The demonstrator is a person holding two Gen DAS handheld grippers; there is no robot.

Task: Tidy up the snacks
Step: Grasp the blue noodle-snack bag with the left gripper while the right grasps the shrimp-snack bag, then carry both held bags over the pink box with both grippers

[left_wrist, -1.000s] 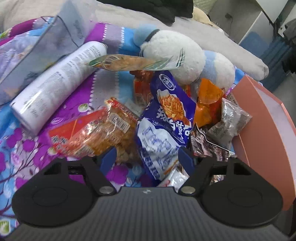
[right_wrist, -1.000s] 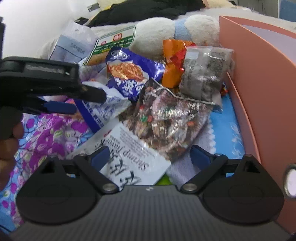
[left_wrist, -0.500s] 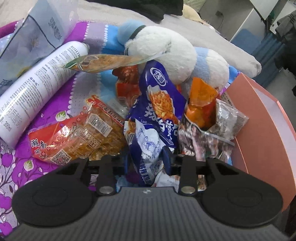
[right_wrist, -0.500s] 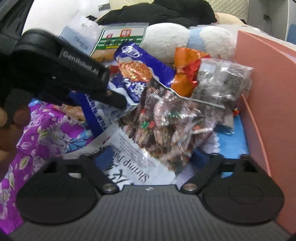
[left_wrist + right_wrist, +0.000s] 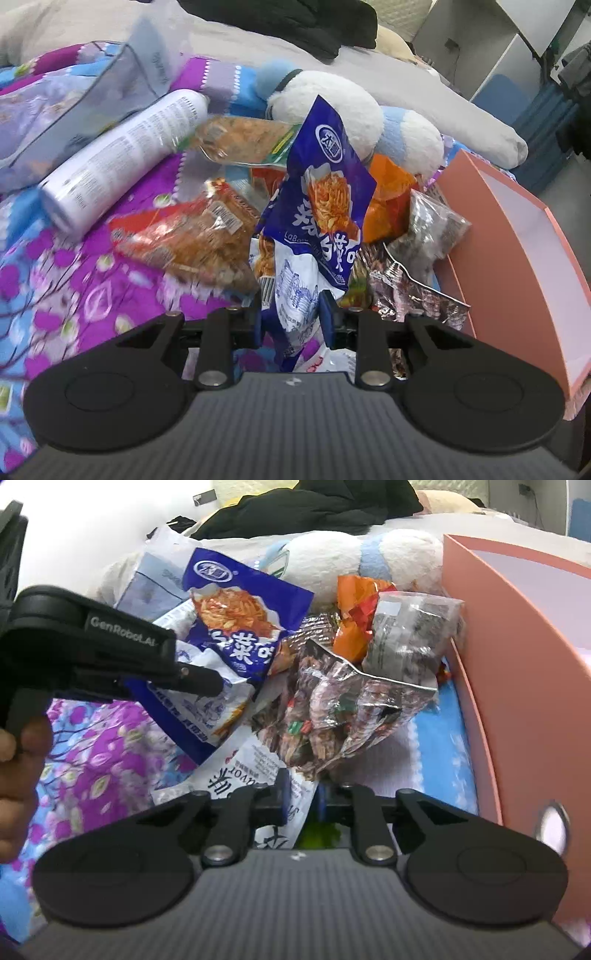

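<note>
**Snack sorting, early stage: two packets gripped, box unfilled**

The blue packet [image 5: 325,206] stands upright, its lower white end clamped between the closed fingers of the left gripper [image 5: 291,317]; in the right wrist view the same packet [image 5: 236,627] appears raised at the left edge of the snack pile. The right gripper [image 5: 300,797] is clenched on the corner of a white packet [image 5: 251,775] that lies flat under the foil bag [image 5: 343,709] of wrapped sweets. Beyond these lie an orange wrapper [image 5: 354,602] and a clear grey bag [image 5: 410,638], both resting close against the outer wall of the pink box [image 5: 517,664]. To the left, on the floral bedspread [image 5: 92,280], sit a red snack bag [image 5: 184,236], a green-edged packet [image 5: 247,140] and a white tube [image 5: 122,158]; a plush toy [image 5: 332,99] lies behind the pile.

Progress, as judged: the visible interior of the box [image 5: 524,236] shows no snacks, though its floor is largely hidden. Nearly all packets remain heaped on the bed. Only the pick-up of two items is in hand; transfer and the sorting of the rest are not yet done.
</note>
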